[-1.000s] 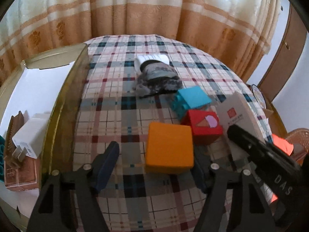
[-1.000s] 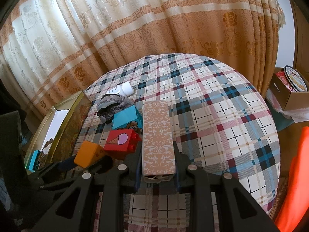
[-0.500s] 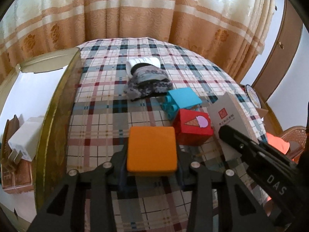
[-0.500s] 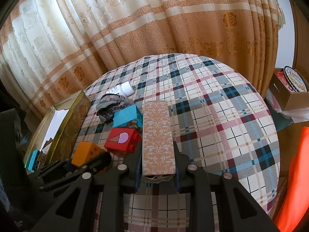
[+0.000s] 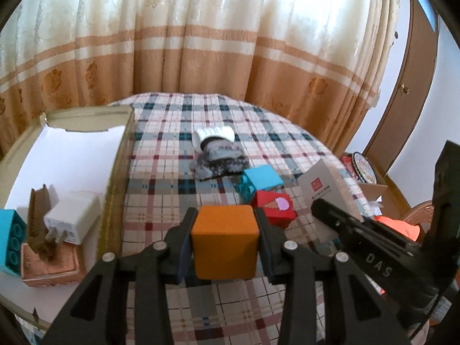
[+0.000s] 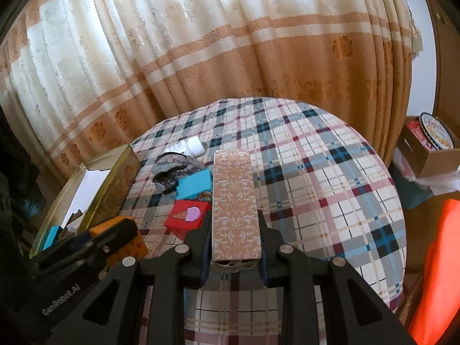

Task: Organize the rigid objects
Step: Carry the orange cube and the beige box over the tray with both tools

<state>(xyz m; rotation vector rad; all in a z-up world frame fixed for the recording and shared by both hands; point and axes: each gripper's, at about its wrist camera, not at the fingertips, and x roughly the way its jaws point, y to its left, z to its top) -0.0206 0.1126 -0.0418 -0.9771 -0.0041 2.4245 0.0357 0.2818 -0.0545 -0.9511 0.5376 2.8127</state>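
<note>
Checked table (image 5: 178, 201) by striped curtains (image 5: 201, 57), one orange block (image 5: 224, 240) squeezed in left gripper (image 5: 224, 244), one long patterned box (image 6: 235, 204) squeezed in right gripper (image 6: 234, 247), one red block (image 5: 274, 208) at 2 o'clock of orange block, one blue block (image 5: 260, 178) behind.

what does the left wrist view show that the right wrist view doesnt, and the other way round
Only the left wrist view: the white charger and a brown carton in the gold box, and the white face of the held carton with its red logo.

Only the right wrist view: that carton's patterned tan top between the right tongs, and a cardboard box beyond the table.

Both: the orange block in the left tongs, the red block, the blue block.
</note>
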